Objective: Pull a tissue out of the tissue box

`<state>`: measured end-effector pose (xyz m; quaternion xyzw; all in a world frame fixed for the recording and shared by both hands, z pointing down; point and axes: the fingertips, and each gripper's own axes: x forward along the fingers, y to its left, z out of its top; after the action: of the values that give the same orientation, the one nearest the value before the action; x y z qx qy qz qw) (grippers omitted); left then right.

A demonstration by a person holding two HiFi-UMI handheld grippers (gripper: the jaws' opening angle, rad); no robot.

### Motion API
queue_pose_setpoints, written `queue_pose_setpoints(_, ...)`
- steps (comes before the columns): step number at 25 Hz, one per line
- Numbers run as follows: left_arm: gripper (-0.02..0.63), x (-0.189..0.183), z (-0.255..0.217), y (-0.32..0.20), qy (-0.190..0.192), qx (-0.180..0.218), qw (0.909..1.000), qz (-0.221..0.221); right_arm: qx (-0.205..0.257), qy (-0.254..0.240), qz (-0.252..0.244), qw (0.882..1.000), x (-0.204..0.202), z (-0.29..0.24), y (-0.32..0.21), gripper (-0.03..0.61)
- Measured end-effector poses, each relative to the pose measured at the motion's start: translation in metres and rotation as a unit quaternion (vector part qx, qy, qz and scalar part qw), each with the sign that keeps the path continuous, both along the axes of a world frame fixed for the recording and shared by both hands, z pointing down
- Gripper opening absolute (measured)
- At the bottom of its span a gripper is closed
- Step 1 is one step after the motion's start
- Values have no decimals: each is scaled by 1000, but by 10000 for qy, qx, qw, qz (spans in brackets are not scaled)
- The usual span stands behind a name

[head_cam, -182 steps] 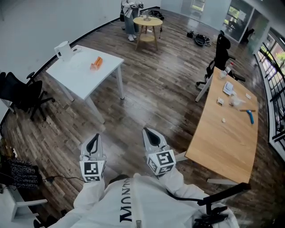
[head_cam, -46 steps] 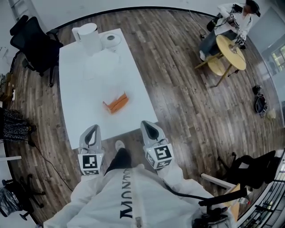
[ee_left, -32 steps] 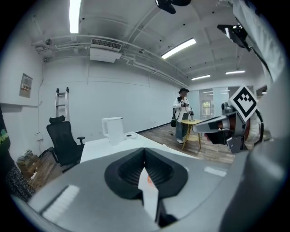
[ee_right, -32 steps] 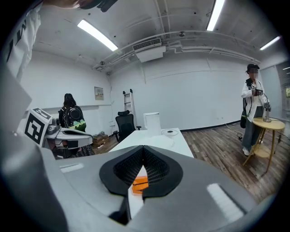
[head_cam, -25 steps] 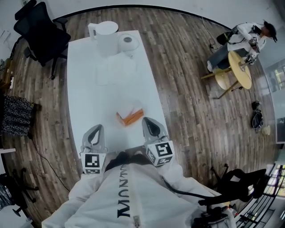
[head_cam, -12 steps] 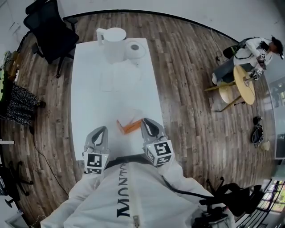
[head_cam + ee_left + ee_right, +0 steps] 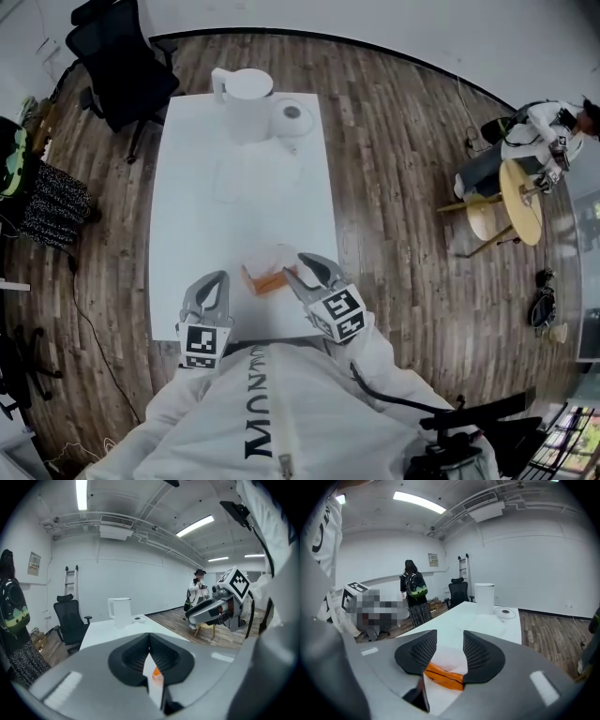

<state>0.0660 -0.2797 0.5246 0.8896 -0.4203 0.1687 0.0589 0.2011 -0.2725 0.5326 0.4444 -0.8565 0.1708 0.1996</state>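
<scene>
Head view: the right gripper has closed in on the orange tissue box at the white table's near end, its jaws just opening. Left gripper view: the left gripper is pressed together. Right gripper view: spread jaws frame the box, white tissue seemingly puffed on top.

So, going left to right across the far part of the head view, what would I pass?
black chair → white jug → white roll → round yellow table
</scene>
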Motion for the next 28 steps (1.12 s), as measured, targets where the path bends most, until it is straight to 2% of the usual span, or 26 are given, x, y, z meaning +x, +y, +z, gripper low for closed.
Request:
queue_pose_setpoints(4,0,3,6,5,-8,-86,9999,-129,-184,309,-738,9966,-1,13,-5,193)
queue_pose_setpoints(8,0,9,9,9,-21,-143,9997,-184,-180,707,-1583,9847,-2,23,-16,217)
queue_pose_setpoints(11,0,12,12,14,-8,-188,9996,-213,-335,1084,-2245,9679,-5,34,-22,225)
queue_pose_setpoints(16,0,19,16,22,-18,-241,9995,-223,-601,1476,-2959,9418,-12,55,-30,225)
queue_pose_setpoints(21,0,24,16,27,22,-242,9994,-254,-800,1770,-3463,9178,-18,76,-35,225)
queue_pose_setpoints(25,0,29,23,32,74,-311,9991,-262,-1061,2084,-3910,8902,-21,95,-34,225)
queue_pose_setpoints(28,0,30,25,32,95,-329,9990,-289,-1250,2253,-4077,8760,-23,109,-39,225)
